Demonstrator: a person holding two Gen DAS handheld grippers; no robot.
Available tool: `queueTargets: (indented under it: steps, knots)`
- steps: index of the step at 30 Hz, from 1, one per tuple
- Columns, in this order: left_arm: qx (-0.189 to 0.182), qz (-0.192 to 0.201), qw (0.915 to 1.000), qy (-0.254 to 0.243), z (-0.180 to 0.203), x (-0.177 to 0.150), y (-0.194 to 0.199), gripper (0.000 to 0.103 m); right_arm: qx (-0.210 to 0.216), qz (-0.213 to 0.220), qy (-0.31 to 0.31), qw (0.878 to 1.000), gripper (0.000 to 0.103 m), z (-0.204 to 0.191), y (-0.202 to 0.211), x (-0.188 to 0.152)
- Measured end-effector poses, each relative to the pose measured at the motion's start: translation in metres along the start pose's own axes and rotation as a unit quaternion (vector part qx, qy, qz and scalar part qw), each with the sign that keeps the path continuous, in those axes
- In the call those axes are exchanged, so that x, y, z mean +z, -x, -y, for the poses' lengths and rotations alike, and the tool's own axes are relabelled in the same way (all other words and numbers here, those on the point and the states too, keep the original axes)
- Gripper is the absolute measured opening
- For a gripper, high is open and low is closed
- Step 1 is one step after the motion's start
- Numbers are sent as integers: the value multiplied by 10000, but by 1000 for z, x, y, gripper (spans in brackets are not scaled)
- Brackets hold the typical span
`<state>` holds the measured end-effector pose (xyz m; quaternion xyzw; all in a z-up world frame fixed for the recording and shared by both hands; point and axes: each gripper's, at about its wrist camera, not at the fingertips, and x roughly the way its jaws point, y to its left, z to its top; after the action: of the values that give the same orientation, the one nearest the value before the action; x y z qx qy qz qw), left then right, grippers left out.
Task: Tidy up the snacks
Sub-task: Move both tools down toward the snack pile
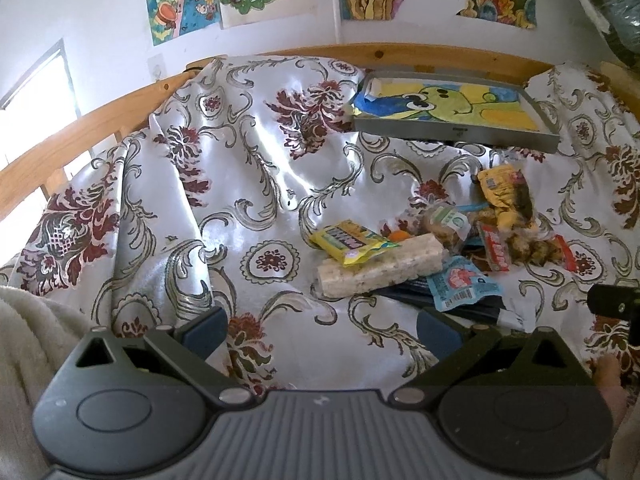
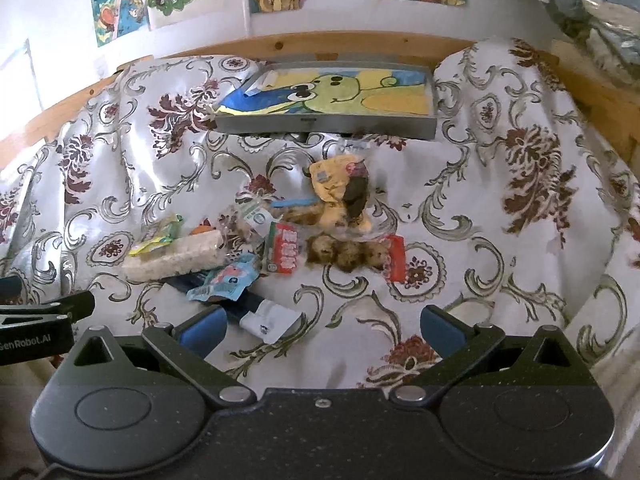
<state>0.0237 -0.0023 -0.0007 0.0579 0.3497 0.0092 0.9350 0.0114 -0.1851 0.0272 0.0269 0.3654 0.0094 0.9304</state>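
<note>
Snacks [image 2: 280,240] heaped; one tray [image 2: 328,126].

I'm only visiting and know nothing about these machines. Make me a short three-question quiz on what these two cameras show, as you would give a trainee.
1. True or false: the left tool is shut on a snack.
2. Which lies nearest the grey tray? A) the yellow pouch B) the pale rice cracker roll C) the light blue packet
3. Fill in: the tray's bottom shows a drawing of a green ____.

Key
1. False. Both the left tool and the right tool have their jaws spread with nothing between them.
2. A. The pouch sits at the far end of the snack pile, just in front of the tray.
3. Frog-like cartoon creature with big eyes.
</note>
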Motion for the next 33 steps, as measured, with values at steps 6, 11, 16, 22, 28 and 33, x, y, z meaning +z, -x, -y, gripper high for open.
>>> queueTargets:
  steps: [6,11,16,22,28,33]
  knots:
    - [58,-128,9998,-113,3,8,-8,103,37,105,423,9990,102,-3,-9,14]
    - [87,-244,9995,-193,5,14,-17,103,115,188,710,9972,102,-5,-20,25]
    - [77,-390,9989,-254,5,21,-26,103,199,152,854,9960,102,-8,-32,31]
    - [77,-492,9983,-299,3,30,-37,103,344,97,1075,9936,102,-12,-44,37]
    - [-218,-886,9956,-219,-9,42,-57,103,620,126,1519,9864,102,-22,-57,43]
    - [-523,-994,9936,-127,-24,53,-75,103,911,-57,1641,9822,102,-28,-74,42]
